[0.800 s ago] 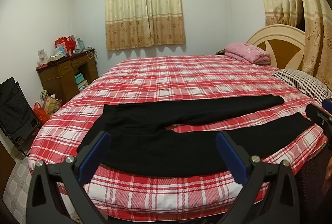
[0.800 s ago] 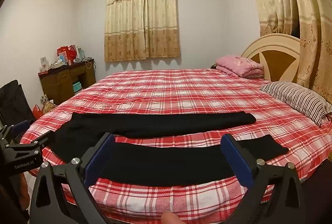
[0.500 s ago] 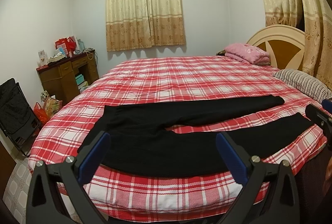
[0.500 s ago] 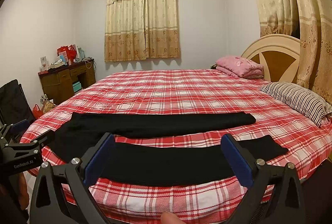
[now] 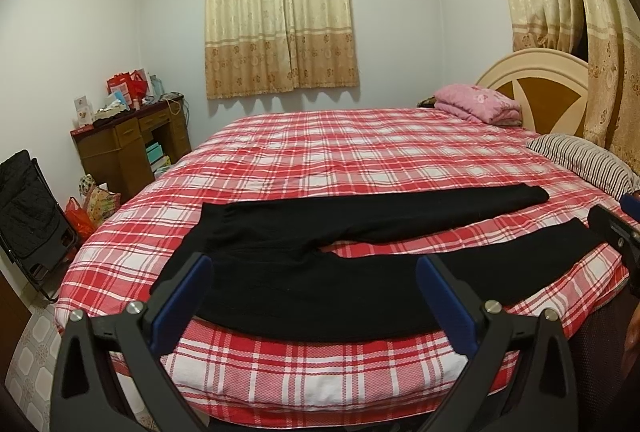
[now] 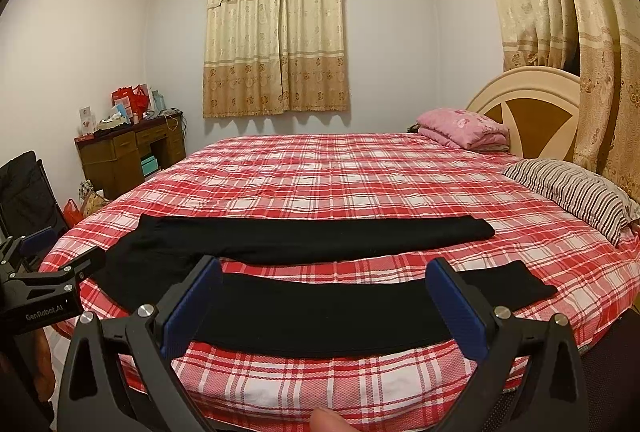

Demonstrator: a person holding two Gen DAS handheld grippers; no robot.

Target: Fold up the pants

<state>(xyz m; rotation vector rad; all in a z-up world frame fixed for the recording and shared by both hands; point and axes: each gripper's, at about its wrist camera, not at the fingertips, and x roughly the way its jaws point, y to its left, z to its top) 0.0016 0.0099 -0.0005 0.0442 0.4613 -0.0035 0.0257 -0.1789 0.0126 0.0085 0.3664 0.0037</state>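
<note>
Black pants [image 5: 304, 272] lie flat on the red plaid bed [image 5: 360, 159], waist to the left, both legs stretched right and spread apart. They show in the right wrist view [image 6: 320, 304] too. My left gripper [image 5: 314, 296] is open and empty, held in front of the near bed edge by the waist and seat. My right gripper [image 6: 324, 302] is open and empty, held before the near leg. The left gripper also shows at the left edge of the right wrist view [image 6: 52, 288]; the right gripper's tip shows at the right edge of the left wrist view [image 5: 616, 232].
A striped pillow [image 6: 576, 195] and a folded pink blanket [image 6: 464, 129] lie at the headboard end on the right. A wooden desk [image 5: 128, 143] with clutter, bags on the floor and a black folding chair [image 5: 28, 216] stand at the left wall.
</note>
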